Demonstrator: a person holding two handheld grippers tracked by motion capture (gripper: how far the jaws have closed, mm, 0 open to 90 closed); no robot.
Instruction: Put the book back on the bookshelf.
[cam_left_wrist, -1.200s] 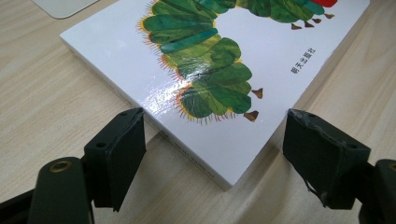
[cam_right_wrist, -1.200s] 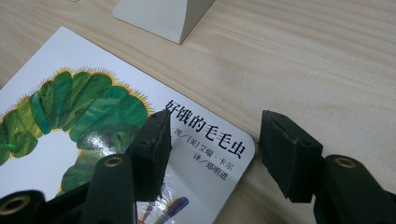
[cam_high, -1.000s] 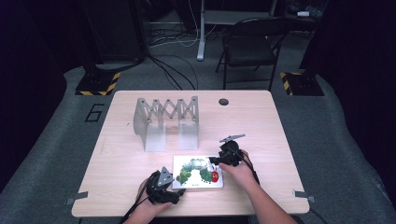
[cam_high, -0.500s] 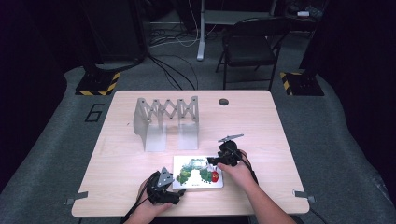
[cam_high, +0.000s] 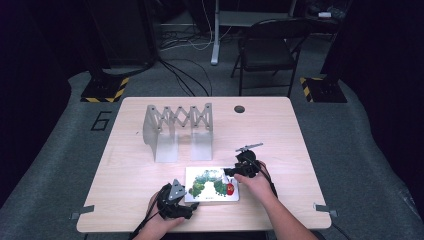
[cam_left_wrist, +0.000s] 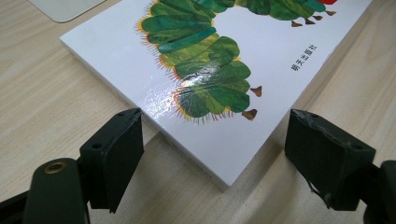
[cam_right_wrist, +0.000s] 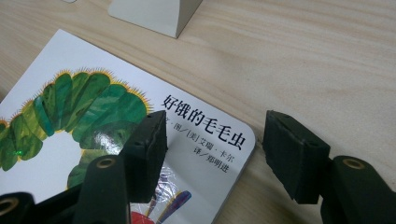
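The caterpillar picture book (cam_high: 212, 184) lies flat near the table's (cam_high: 300, 150) front edge, both grippers open and holding nothing, left gripper (cam_left_wrist: 212, 154) straddling one corner, right gripper (cam_right_wrist: 212, 154), jaws just narrowing, astride another: pinch both edges squarely before lifting.

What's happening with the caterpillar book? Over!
Left tool open, straddling book corner. Right tool open over opposite corner, jaws just closing. Book flat. Rack clear behind.

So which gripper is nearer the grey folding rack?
Right. The right gripper sits at the book's far right corner, just below the rack; the left gripper is at the book's near left corner, farther away.
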